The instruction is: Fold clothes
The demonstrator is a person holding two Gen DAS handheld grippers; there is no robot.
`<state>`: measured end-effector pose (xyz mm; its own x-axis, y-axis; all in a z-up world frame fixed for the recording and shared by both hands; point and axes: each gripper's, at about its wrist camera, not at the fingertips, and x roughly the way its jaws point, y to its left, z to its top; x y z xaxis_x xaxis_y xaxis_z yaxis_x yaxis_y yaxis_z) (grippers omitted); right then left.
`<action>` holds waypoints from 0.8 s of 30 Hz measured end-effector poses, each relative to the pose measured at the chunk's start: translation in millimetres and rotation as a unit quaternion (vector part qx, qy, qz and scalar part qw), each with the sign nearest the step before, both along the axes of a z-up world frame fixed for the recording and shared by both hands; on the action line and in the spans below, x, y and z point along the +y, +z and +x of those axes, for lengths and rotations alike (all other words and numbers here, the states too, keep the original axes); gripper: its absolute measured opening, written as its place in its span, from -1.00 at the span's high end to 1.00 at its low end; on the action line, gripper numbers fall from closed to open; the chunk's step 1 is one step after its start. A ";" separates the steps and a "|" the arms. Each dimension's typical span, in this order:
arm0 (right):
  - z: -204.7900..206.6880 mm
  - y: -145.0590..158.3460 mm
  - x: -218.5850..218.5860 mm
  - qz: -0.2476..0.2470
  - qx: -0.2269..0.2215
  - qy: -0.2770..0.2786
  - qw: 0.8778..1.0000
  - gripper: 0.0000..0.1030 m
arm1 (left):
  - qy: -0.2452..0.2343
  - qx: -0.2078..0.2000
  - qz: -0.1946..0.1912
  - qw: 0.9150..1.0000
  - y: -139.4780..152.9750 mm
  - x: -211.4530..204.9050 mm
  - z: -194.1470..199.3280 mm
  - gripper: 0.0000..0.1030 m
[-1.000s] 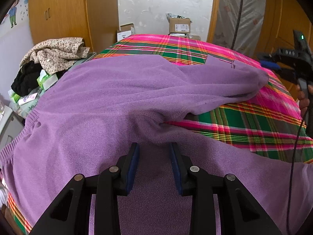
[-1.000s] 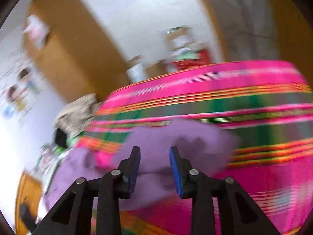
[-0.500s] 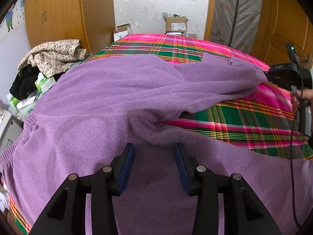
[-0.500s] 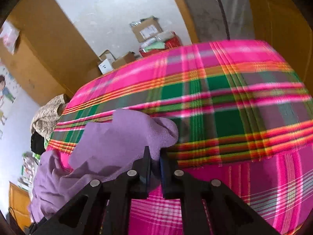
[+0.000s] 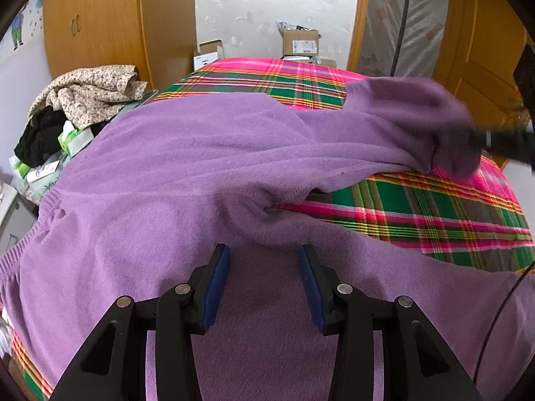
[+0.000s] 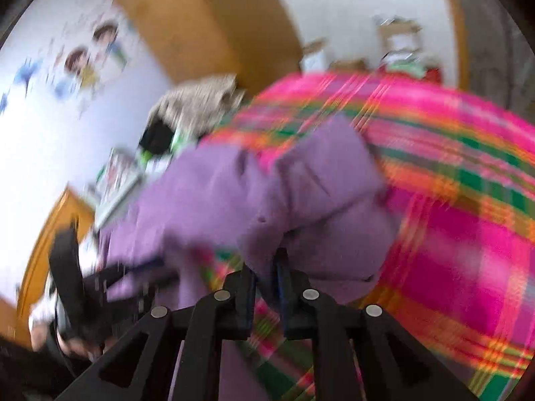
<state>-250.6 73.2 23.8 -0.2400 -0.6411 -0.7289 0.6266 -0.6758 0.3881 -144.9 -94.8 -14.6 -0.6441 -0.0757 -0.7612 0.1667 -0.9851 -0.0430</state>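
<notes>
A pair of purple fleece trousers (image 5: 217,153) lies spread over a pink and green plaid bedspread (image 5: 418,207), elastic waistband at the left. My left gripper (image 5: 264,250) hangs open just over the crotch area, pads apart with fabric below them. My right gripper (image 6: 265,262) pinches the end of the far trouser leg (image 6: 301,193), which is lifted and bunched above the bedspread (image 6: 468,234). Its jaws are opening slightly, with cloth still between them. In the left wrist view the right gripper (image 5: 495,140) is a dark blur at the leg's end.
A heap of floral and black clothes (image 5: 90,90) and packets sits left of the bed. Cardboard boxes (image 5: 299,41) stand beyond the bed's far end. Wooden wardrobes (image 5: 97,23) stand at the left and a door at the right. A black cable (image 5: 501,300) hangs at the right.
My right gripper closed on the trouser leg's end, then swung sideways and rolled, lifting the leg off the bedspread. My left gripper's jaws widened a little and stayed in place.
</notes>
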 end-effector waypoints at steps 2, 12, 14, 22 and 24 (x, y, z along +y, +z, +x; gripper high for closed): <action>0.5 -0.8 3.4 -0.002 0.002 -0.004 1.000 0.72 | -0.001 0.000 0.000 1.000 0.0 -0.1 0.9 0.13; -19.6 50.2 40.6 -0.066 0.058 -0.112 0.990 0.25 | -0.005 -0.001 0.000 1.000 0.1 1.2 -0.4 0.07; -22.8 57.6 43.0 -0.071 0.067 -0.116 0.988 0.24 | -0.006 -0.001 0.002 1.000 0.1 1.0 -0.4 0.06; -62.1 50.4 10.4 0.002 0.077 -0.122 0.990 0.15 | -0.008 -0.003 -0.005 1.000 -0.7 2.6 -0.8 0.01; -80.6 33.5 -5.5 0.048 0.064 -0.115 0.990 0.15 | -0.008 -0.002 -0.001 1.000 -0.6 1.5 -0.2 0.01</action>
<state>-331.3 67.7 57.3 -0.4669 -0.4875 -0.7378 0.4911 -0.8368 0.2422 -145.1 -93.3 -15.2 -0.6419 -0.0677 -0.7638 0.1513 -0.9877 -0.0396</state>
